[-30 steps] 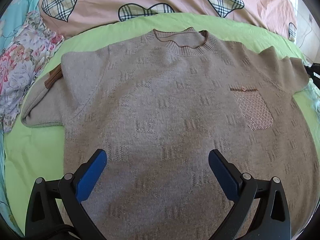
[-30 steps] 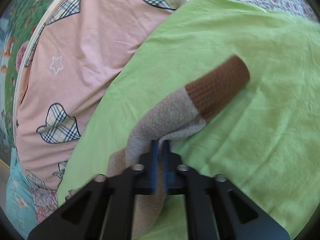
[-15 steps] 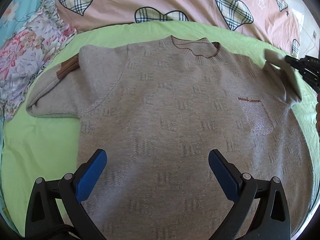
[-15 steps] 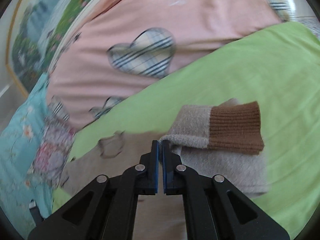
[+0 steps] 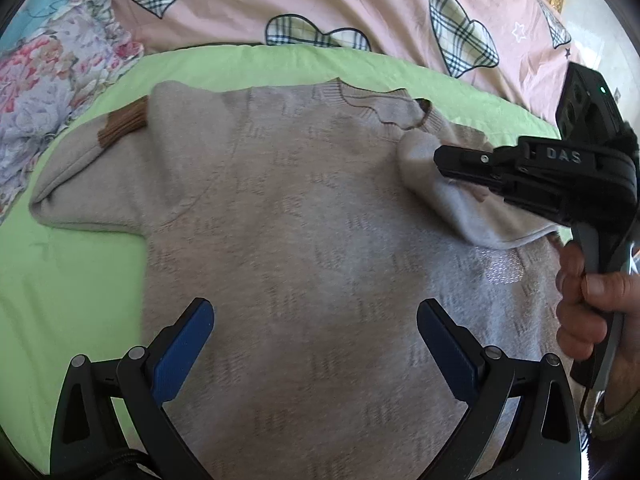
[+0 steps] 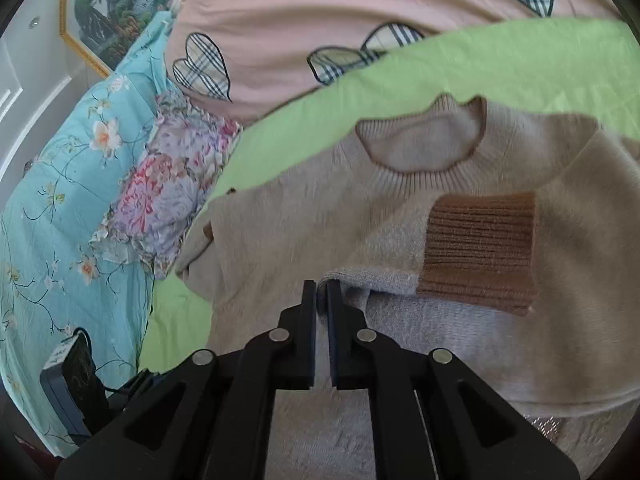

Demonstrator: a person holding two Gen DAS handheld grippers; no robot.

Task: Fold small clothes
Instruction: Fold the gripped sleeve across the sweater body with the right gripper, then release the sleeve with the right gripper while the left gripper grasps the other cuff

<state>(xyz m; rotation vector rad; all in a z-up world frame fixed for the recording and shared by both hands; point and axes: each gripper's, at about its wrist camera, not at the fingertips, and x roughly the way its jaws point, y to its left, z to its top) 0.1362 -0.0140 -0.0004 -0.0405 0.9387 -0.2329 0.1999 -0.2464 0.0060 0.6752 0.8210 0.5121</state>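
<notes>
A beige knit sweater (image 5: pixel 320 240) lies face up on the green sheet (image 5: pixel 72 280). My left gripper (image 5: pixel 316 312) hovers open over its lower body, with nothing between the blue pads. My right gripper (image 5: pixel 438 158) is over the chest below the collar and holds the right sleeve (image 5: pixel 452 208) folded in across the front. In the right wrist view the sleeve's brown cuff (image 6: pixel 480 248) lies flat to the right of the right gripper (image 6: pixel 321 286). Its jaws are opening, with a thin gap and the sleeve's folded edge at the tips. The left sleeve's cuff (image 5: pixel 124 124) is tucked at the far shoulder.
A pink quilt with plaid hearts (image 5: pixel 320 0) borders the sheet at the back. A floral cloth (image 5: pixel 48 80) lies at the back left on a turquoise cover (image 6: pixel 60 200). A person's hand (image 5: pixel 588 300) holds the right gripper's handle. A black device (image 6: pixel 72 392) sits at the bed's edge.
The right gripper has swung from the bed's right side in over the sweater's chest, carrying the right sleeve across. Its jaws have parted slightly. The left gripper drifted a little.
</notes>
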